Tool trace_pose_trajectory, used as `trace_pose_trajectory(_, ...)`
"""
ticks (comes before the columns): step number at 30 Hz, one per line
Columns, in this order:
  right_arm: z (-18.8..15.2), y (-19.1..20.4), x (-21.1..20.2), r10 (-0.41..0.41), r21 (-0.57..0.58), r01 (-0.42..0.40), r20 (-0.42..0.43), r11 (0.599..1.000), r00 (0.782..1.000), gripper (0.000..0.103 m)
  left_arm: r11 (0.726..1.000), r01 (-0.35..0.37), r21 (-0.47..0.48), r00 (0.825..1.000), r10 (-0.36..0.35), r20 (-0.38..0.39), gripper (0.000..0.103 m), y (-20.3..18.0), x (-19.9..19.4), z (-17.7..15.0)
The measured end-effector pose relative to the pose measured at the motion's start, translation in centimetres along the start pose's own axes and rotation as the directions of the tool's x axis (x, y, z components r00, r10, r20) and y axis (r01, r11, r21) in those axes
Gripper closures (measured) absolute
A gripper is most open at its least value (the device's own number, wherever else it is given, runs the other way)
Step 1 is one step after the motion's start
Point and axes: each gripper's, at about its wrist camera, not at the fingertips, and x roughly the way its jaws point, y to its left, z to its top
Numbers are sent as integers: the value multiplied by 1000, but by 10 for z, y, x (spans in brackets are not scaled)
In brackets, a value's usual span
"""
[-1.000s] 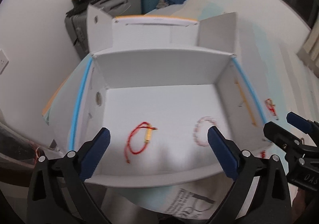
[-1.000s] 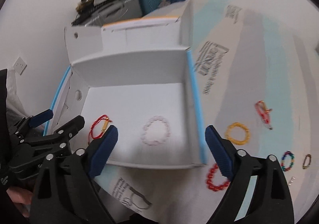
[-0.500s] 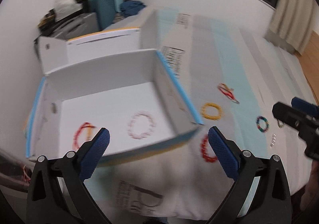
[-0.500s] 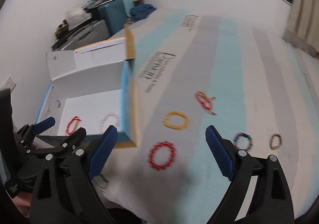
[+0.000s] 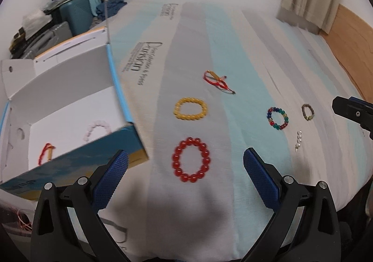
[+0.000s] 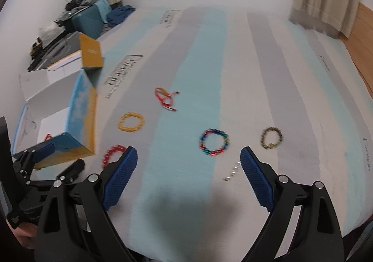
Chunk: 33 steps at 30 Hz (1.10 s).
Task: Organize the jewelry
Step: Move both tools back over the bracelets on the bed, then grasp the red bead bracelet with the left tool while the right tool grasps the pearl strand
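Left gripper (image 5: 185, 166) jaws apart around red bead bracelet (image 5: 191, 159) beside box (image 5: 116, 80), right gripper (image 6: 188, 164) spread wide, multicolour bracelet (image 6: 214, 142) just ahead on bed (image 6: 233, 52)

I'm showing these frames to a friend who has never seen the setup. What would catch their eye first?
Probably the loose bracelets scattered on the striped bedspread: a red bead bracelet right between the open left claw fingers, a yellow one just beyond it, and a multicolored one ahead of the open right claw. Next, the open white box at the left, already holding a pink bracelet and a red cord one.
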Motion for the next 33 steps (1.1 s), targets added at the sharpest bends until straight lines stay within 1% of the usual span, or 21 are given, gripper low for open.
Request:
trace_pose_trajectory(8,-16,-43,31,-37,47,39,-46,998,998,17,1000,19,23,999,-18,-43,6,-23,35,-6)
trace_pose_trajectory(15,-34,-71,78,-55,99,69,-129,993,990,17,999,34,35,996,-31,-81,6,-34,74,-12)
trace_pose_trajectory(23,-53,-79,128,-57,135,83,-183,987,981,17,1000,5,4,994,-4,-107,6,-21,114,-19)
trace_pose_trajectory(26,-61,-80,146,-64,151,92,-177,984,982,17,1000,5,-20,994,-7,-111,6,-16,126,-25)
trace_pose_trajectory(29,-67,-83,160,-75,167,104,-170,981,983,18,1000,-13,5,995,13,-103,6,-19,132,-29)
trace_pose_trajectory(31,-68,-80,166,-93,146,119,-173,982,981,18,999,-31,30,994,34,-100,6,-22,135,-33)
trace_pose_trajectory(33,-66,-78,168,-107,130,129,-162,983,981,18,998,-48,30,995,50,-90,6,-24,137,-34)
